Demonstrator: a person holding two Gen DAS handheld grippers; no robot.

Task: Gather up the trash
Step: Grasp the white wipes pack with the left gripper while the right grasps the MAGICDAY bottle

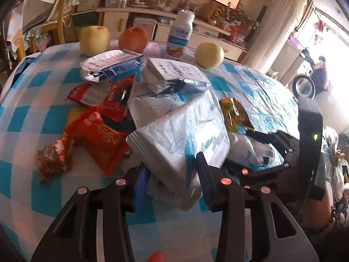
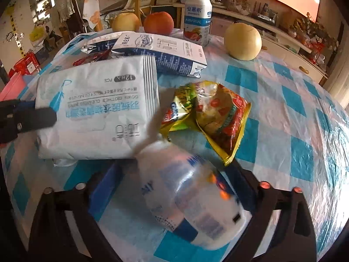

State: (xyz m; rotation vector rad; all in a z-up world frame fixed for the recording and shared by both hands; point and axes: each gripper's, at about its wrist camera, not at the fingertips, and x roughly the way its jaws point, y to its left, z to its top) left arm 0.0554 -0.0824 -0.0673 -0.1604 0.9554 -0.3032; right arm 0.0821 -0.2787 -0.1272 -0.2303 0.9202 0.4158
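Observation:
A white wipes pack [image 1: 174, 139] lies tilted on the pile of trash. My left gripper [image 1: 172, 181] is shut on its near corner, with a blue pad against each side. In the right wrist view that pack [image 2: 98, 109] fills the left, and a left finger [image 2: 32, 118] touches its edge. My right gripper [image 2: 176, 170] straddles a blurred white plastic bottle [image 2: 192, 196] with blue print, lying on its side. The bottle leans on the right finger, with a gap at the left pad, so the gripper is open. A yellow snack wrapper [image 2: 209, 113] lies just beyond it.
Red snack wrappers [image 1: 98, 135] and flattened milk cartons [image 1: 174, 74] lie on the blue-checked tablecloth [image 1: 32, 120]. At the far edge stand an upright yogurt bottle [image 2: 197, 15], a red apple [image 2: 158, 23] and two yellow fruits [image 2: 242, 41]. Chairs and a sideboard stand behind.

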